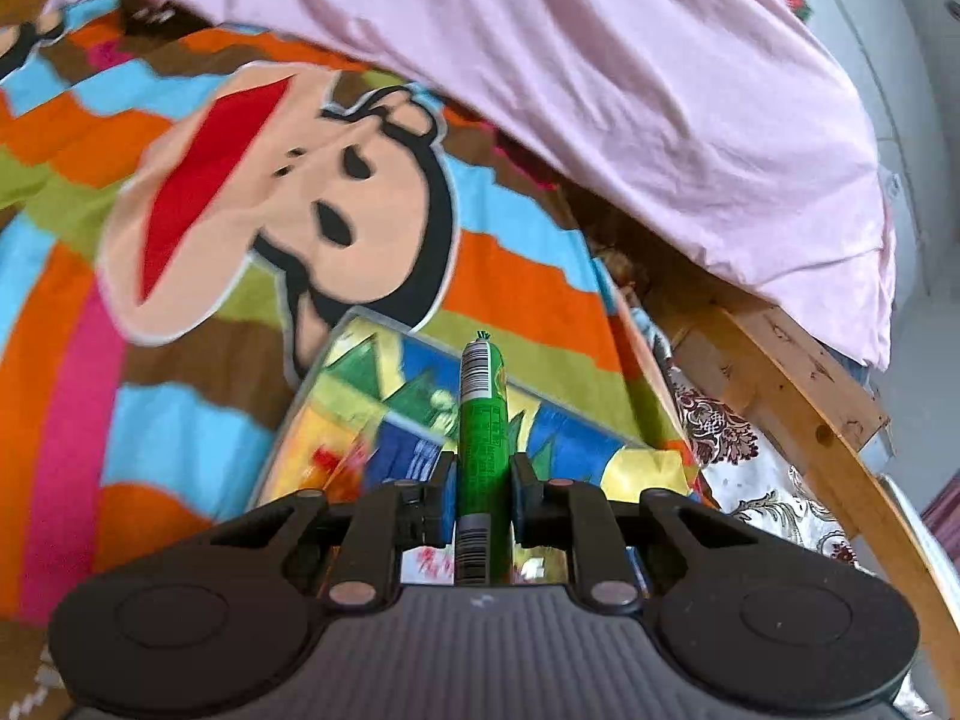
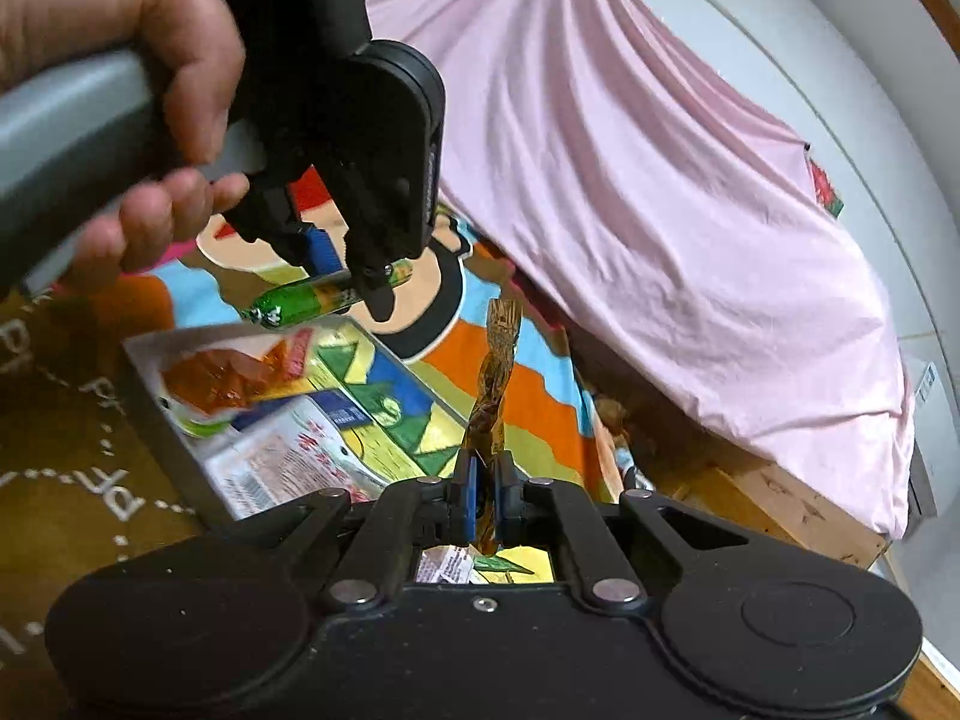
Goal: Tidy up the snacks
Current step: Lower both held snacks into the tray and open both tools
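Pink sheeting [image 1: 630, 78] drapes from twelve to three o'clock in both wrist views, its lower edge hanging over a wooden frame [image 1: 780, 372]. Beneath it spreads a striped cartoon blanket [image 1: 180, 192] in orange, blue, green and brown, filling the nine o'clock half of the left wrist view. On the blanket sits a shallow tray [image 2: 174, 438] with a colourful printed base; in the right wrist view it lies at eight o'clock and holds an orange snack packet [image 2: 228, 381] and a pale printed packet [image 2: 294, 459]. A person's hand [image 2: 138, 90] at ten o'clock grips the grey handle of the left gripper [image 1: 483, 474], whose pads are clamped on a green sausage stick [image 1: 483, 420] that points away toward twelve o'clock, above the tray. The right gripper [image 2: 487, 489] at six o'clock has its jaws pressed together on a thin twisted brown snack strip [image 2: 495, 372], which stands upright toward twelve o'clock over the tray's far edge.
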Demonstrator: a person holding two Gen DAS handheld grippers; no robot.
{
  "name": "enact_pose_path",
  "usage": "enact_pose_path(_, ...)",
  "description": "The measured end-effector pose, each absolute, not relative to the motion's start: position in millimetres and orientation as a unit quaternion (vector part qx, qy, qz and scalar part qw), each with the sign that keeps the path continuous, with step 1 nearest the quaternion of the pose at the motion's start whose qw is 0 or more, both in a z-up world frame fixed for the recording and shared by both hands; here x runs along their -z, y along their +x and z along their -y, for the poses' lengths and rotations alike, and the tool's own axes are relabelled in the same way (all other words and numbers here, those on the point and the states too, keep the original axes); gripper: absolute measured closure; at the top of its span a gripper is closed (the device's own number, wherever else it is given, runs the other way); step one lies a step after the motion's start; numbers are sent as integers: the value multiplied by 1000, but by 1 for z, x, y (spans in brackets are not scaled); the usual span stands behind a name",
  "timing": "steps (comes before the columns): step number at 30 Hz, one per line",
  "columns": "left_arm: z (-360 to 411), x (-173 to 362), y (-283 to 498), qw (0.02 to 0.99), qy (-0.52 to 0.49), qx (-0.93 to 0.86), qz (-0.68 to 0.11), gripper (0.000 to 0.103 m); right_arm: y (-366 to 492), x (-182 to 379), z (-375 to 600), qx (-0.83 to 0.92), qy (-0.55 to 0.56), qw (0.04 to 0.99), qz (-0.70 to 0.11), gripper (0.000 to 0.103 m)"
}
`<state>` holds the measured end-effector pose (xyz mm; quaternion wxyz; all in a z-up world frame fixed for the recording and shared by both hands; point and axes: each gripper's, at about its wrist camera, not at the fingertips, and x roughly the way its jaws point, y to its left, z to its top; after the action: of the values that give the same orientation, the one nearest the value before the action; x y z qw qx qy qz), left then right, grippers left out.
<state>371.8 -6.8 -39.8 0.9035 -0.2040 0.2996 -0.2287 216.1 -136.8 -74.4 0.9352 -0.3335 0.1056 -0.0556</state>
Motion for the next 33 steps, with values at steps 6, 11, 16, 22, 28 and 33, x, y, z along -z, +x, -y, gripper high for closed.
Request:
enact_pose_path(6, 27, 68, 389, 908, -173, 222, -309, 84, 249, 92, 140, 55, -329, 933, -133, 99)
enact_pose_path(11, 28, 89, 400, 901, -175, 219, -332, 84, 271, 103, 137, 47, -322, 934, -145, 97)
enact_pose_path(16, 29, 98, 407, 898, -168, 214, -345, 84, 281, 106, 138, 37, -291, 943, -159, 94)
enact_pose_path(22, 30, 101, 410, 895, -170, 216, -352, 84, 285, 103, 136, 15, -269, 946, -182, 85)
enact_pose_path(28, 30, 96, 410, 896, -176, 216, -347, 70, 285, 94, 135, 6, -252, 948, -194, 73)
enact_pose_path(33, 26, 87, 406, 895, -185, 217, -342, 61, 278, 73, 141, 9, -216, 956, -199, 54)
